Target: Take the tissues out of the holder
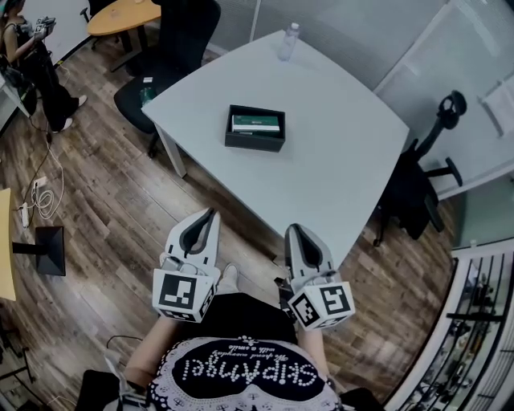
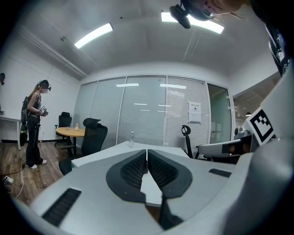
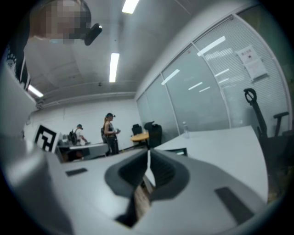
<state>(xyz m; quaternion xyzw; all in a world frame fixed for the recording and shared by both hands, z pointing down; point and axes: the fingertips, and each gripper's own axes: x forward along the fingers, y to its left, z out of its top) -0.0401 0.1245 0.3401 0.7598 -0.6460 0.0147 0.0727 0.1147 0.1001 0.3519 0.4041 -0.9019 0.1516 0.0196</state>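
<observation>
A black open holder (image 1: 255, 138) stands near the middle of the white table (image 1: 337, 152), with a green-and-white tissue pack (image 1: 256, 123) lying in it. Both grippers hover over the wooden floor in front of the table's near corner, well short of the holder. My left gripper (image 1: 210, 213) points at the table with its jaws pressed together and empty (image 2: 147, 153). My right gripper (image 1: 294, 229) is likewise shut with nothing between its pads (image 3: 148, 154). In the right gripper view a corner of the holder (image 3: 182, 151) peeks out beside the jaws.
A clear water bottle (image 1: 289, 40) stands at the table's far corner. Black office chairs sit at the far left (image 1: 173, 56) and the right (image 1: 418, 181). A round wooden table (image 1: 124, 16), a person (image 1: 32, 64), floor cables (image 1: 44, 197) and a railing (image 1: 474, 321) surround the area.
</observation>
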